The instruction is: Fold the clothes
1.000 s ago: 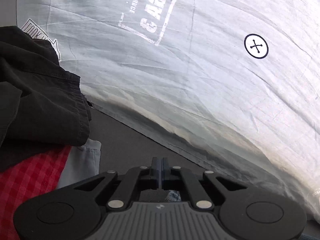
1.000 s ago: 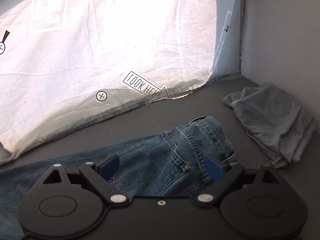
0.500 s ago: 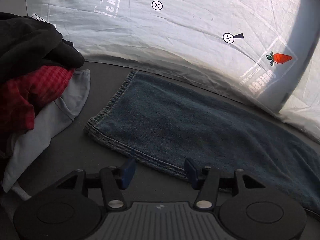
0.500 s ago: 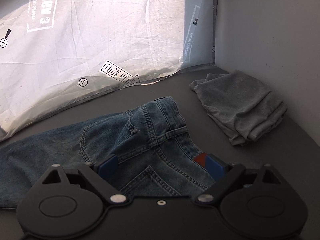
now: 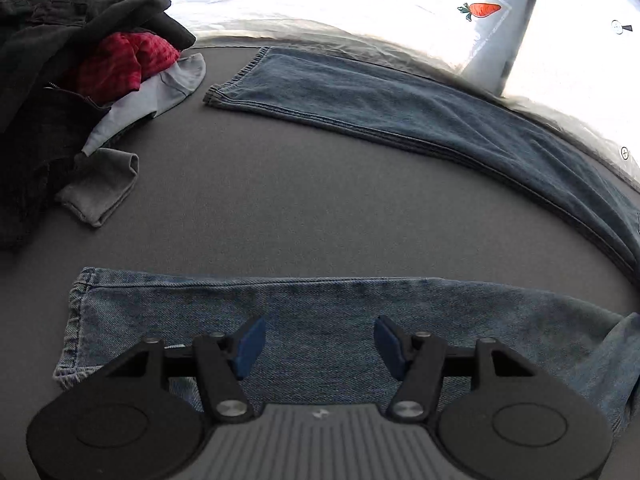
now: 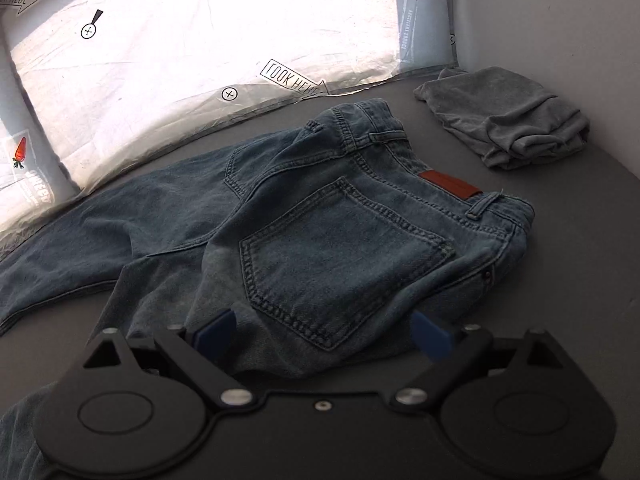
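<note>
Blue jeans lie back side up on the dark grey surface (image 5: 320, 208), legs spread apart. In the left wrist view the near leg (image 5: 320, 304) runs under my left gripper (image 5: 320, 332), close to its hem, and the far leg (image 5: 400, 108) lies along the white sheet. The left jaws are opening; denim lies beneath them and the pads do not press it. In the right wrist view my right gripper (image 6: 324, 328) stands open over the seat of the jeans (image 6: 340, 232), just below the back pocket. A brown waistband patch (image 6: 450, 186) shows.
A pile of clothes sits at the left: black garment (image 5: 60, 40), red checked cloth (image 5: 124, 60), pale shirt (image 5: 160, 92), grey sleeve (image 5: 100, 188). A folded grey garment (image 6: 508, 128) lies by the wall (image 6: 560, 20). A printed white sheet (image 6: 180, 60) backs the surface.
My left gripper went from shut to open and swung from the white sheet back over the near jeans leg. The right gripper pulled back from the waistband to the seat, still open.
</note>
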The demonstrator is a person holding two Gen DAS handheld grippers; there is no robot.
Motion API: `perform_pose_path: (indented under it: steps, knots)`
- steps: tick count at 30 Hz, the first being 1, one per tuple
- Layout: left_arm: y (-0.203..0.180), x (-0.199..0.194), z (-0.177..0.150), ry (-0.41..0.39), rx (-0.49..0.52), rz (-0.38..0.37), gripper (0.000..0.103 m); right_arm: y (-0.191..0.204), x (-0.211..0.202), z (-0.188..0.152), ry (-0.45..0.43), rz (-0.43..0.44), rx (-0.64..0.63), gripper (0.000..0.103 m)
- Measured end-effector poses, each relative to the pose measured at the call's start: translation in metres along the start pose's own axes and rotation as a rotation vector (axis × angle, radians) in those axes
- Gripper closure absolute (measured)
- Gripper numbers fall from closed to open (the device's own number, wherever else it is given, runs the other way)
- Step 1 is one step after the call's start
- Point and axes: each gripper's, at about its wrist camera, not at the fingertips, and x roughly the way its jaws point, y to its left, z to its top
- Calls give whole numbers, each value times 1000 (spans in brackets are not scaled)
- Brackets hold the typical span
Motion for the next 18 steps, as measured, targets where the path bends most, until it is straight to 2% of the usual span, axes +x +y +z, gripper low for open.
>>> perform_pose_path:
  steps: [3,10,15,18]
  knots:
    - [19,-6,-10,12,-34,29,41,31,-10,-21,25,73,-25,13]
    - [70,-17,-29,29,-39,49,39,96,-33,-68,95,241,-53,19]
    - [117,-23,-32,46,-99,-32,38,125,-34,-103,167,257,-4,22]
    - [133,-26,-31,43,-87,-87,38,136,-32,-120,189,242,44,27]
